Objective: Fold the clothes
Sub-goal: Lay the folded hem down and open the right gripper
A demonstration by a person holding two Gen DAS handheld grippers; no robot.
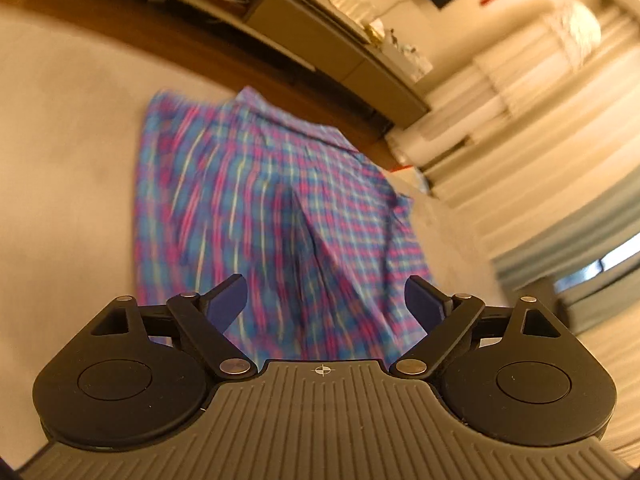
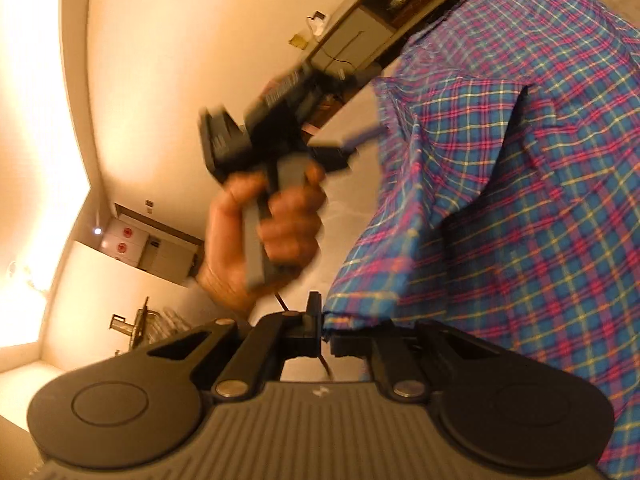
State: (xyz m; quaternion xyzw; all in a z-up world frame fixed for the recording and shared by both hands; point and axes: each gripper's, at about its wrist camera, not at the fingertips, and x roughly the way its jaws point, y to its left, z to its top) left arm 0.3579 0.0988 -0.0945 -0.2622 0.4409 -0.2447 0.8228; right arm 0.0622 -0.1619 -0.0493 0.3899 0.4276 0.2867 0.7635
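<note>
A blue, pink and yellow plaid shirt (image 1: 264,216) lies spread on a pale beige surface (image 1: 60,160). My left gripper (image 1: 325,300) is open and empty, hovering over the shirt's near edge. In the right wrist view my right gripper (image 2: 326,334) is shut on an edge of the plaid shirt (image 2: 520,200) and holds that part lifted, so the cloth drapes to the right. The left gripper (image 2: 360,138), held in a hand, shows blurred in the right wrist view, open beside the lifted cloth.
A long low cabinet (image 1: 320,40) with small items on top runs along the far wall. Pale curtains (image 1: 540,120) hang at the right. A wooden floor strip (image 1: 160,36) lies between surface and cabinet.
</note>
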